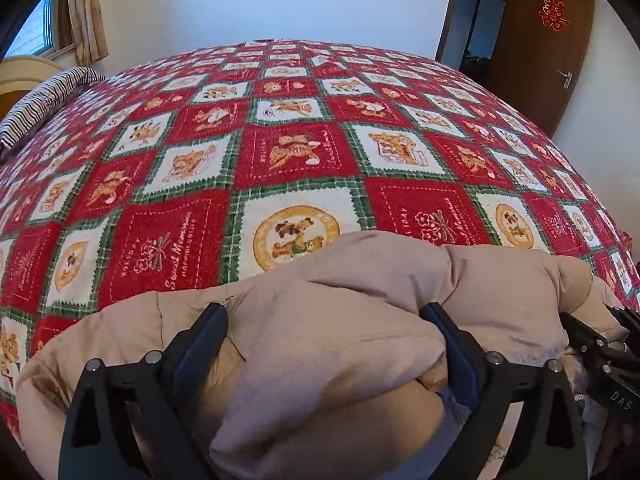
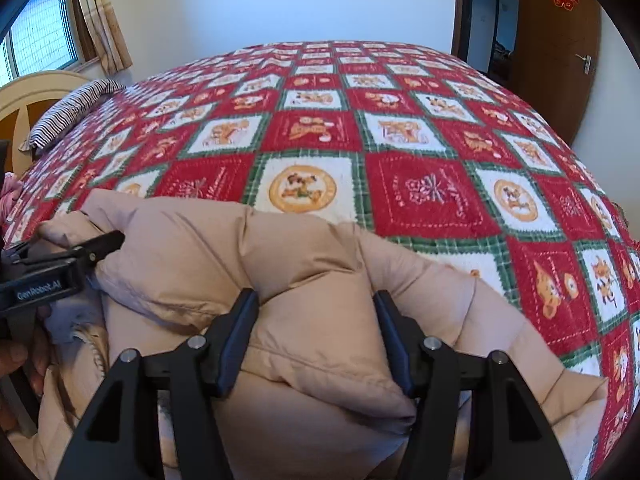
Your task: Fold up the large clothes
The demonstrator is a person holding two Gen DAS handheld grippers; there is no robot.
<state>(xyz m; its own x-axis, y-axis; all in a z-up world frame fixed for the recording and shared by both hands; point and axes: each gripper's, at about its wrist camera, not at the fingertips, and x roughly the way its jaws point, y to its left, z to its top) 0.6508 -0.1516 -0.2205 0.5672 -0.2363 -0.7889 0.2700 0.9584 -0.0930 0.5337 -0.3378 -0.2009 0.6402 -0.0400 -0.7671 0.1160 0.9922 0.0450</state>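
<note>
Puffer coat point(image 1: 328, 352), beige, bunched at the bed's point(image 1: 280, 152) near edge low in frame, fills both grippers' point(image 1: 324, 320) point(image 2: 316, 306) jaws; I'd lift both evenly so folds stay aligned.

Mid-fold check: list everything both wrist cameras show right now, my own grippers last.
Puffy beige down jacket: one, beige, bunched at the bed's near edge.
Red-and-white checked bear-print bedspread: one, covering the bed.
Striped pillow: one, dark and white, far left at the cream headboard.
Brown wooden door: one, right, red paper emblem on it.
Beige curtain: one, beside the window at left.
Left gripper: black, fingers around a jacket fold.
Right gripper: black, fingers around a jacket fold.
</note>
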